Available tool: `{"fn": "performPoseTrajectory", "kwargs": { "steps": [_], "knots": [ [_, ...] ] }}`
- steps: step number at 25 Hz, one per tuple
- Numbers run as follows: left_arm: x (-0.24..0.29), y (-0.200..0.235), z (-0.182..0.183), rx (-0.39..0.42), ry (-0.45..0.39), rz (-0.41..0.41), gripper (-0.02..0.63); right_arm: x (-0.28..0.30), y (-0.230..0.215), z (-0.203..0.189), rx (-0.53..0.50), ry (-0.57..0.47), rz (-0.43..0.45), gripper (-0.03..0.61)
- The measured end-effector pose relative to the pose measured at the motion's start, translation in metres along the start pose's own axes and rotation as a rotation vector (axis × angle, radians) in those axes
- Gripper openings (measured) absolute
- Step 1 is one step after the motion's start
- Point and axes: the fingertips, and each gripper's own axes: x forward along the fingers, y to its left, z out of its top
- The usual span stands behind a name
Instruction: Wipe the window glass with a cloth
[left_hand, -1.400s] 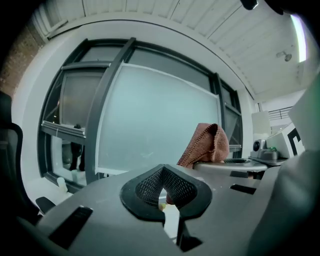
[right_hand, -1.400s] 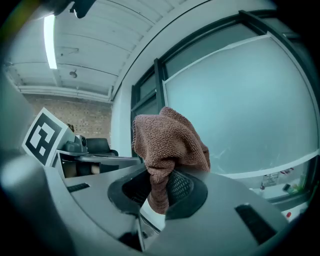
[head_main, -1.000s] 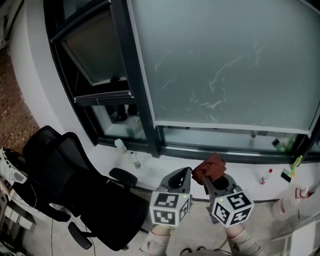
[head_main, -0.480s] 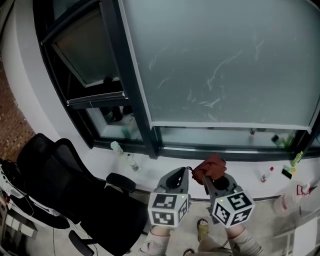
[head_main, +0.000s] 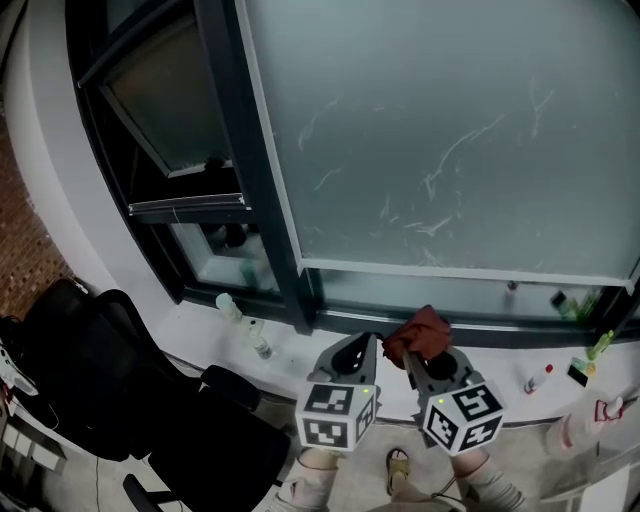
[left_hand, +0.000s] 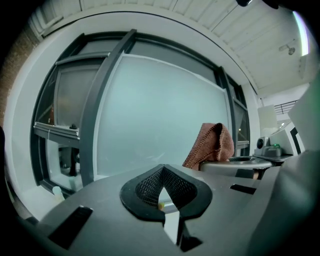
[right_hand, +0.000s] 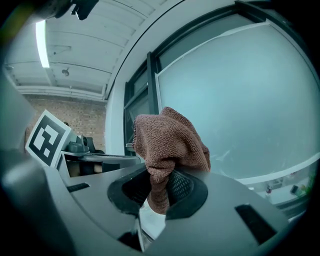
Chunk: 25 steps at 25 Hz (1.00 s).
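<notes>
A large frosted window pane (head_main: 440, 130) with white smear marks fills the upper head view. My right gripper (head_main: 420, 352) is shut on a bunched reddish-brown cloth (head_main: 418, 334), held below the pane and apart from it. In the right gripper view the cloth (right_hand: 167, 150) stands up between the jaws with the glass (right_hand: 250, 100) behind. My left gripper (head_main: 352, 354) is beside the right one, jaws shut with nothing between them. The left gripper view looks over the shut jaws to the glass (left_hand: 155, 120) and the cloth (left_hand: 210, 145) at the right.
A dark window frame post (head_main: 255, 170) stands left of the pane, with an opened side window (head_main: 165, 100) beyond it. Small bottles (head_main: 245, 325) lie on the white sill, more items (head_main: 585, 350) at its right end. A black office chair (head_main: 110, 390) is at lower left.
The head view has shifted so the window sits slightly lower and the chair further left. Both grippers stay close together with the cloth still held.
</notes>
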Motion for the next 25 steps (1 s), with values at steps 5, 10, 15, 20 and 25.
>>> {"fn": "performPoseTrajectory", "kwargs": {
  "steps": [5, 10, 15, 20, 25],
  "knots": [
    [0.047, 0.017, 0.012, 0.0, 0.008, 0.012, 0.005, 0.037, -0.038, 0.011, -0.013, 0.005, 0.015, 0.049],
    [0.097, 0.028, 0.023, -0.005, 0.016, 0.015, 0.005, 0.072, -0.077, 0.027, -0.031, -0.006, 0.019, 0.049],
    [0.143, 0.038, 0.036, -0.005, 0.007, 0.021, 0.005, 0.103, -0.114, 0.04, -0.042, -0.014, 0.022, 0.049],
    [0.184, 0.047, 0.05, -0.011, -0.015, 0.027, 0.005, 0.132, -0.144, 0.048, -0.073, -0.019, 0.028, 0.049],
    [0.221, 0.054, 0.063, 0.0, -0.024, 0.023, 0.005, 0.157, -0.173, 0.061, -0.094, -0.031, 0.027, 0.049]
  ]
}}
